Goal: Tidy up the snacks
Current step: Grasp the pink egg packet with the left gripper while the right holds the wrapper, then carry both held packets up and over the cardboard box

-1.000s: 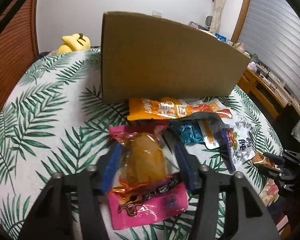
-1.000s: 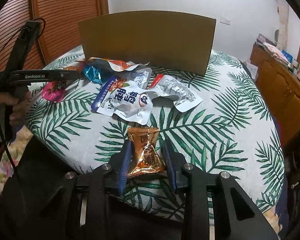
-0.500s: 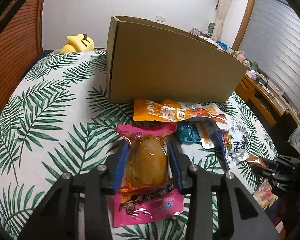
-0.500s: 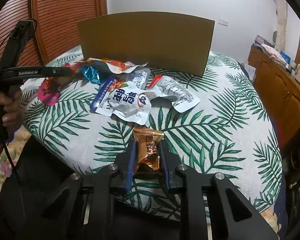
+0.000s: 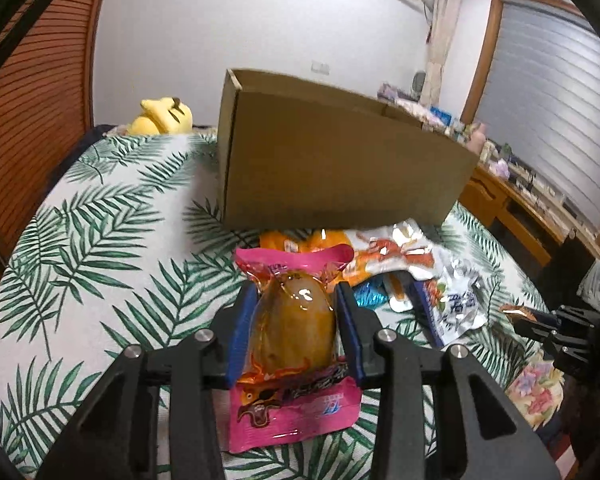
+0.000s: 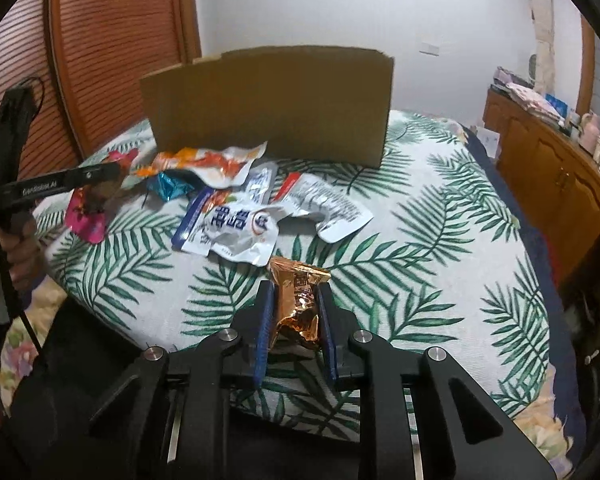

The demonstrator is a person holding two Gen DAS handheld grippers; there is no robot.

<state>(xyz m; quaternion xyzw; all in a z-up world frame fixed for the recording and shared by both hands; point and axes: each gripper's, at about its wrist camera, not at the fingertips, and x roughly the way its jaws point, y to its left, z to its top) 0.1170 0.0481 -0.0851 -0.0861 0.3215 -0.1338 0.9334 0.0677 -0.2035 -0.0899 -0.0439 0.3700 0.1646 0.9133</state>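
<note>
My left gripper [image 5: 296, 300] is shut on a pink snack packet [image 5: 294, 344] with an orange-brown piece inside, held above the leaf-print table. The packet also shows in the right wrist view [image 6: 86, 216]. My right gripper [image 6: 295, 300] is shut on a copper foil snack [image 6: 298, 300], lifted near the table's front edge. An open cardboard box [image 5: 332, 172] stands at the back of the table [image 6: 440, 240]. Loose packets lie before it: an orange one [image 6: 204, 160], a teal candy [image 6: 170, 186], a white-blue pouch [image 6: 236, 228], a white packet [image 6: 328, 208].
A yellow plush toy [image 5: 162, 118] lies behind the table at the left. A wooden cabinet [image 6: 548, 160] with clutter stands at the right. A slatted wooden door [image 6: 112, 60] is at the back left.
Both grippers closed on their snacks and lifted them. The left one rose with the pink packet; the right one raised the copper foil snack off the table.
</note>
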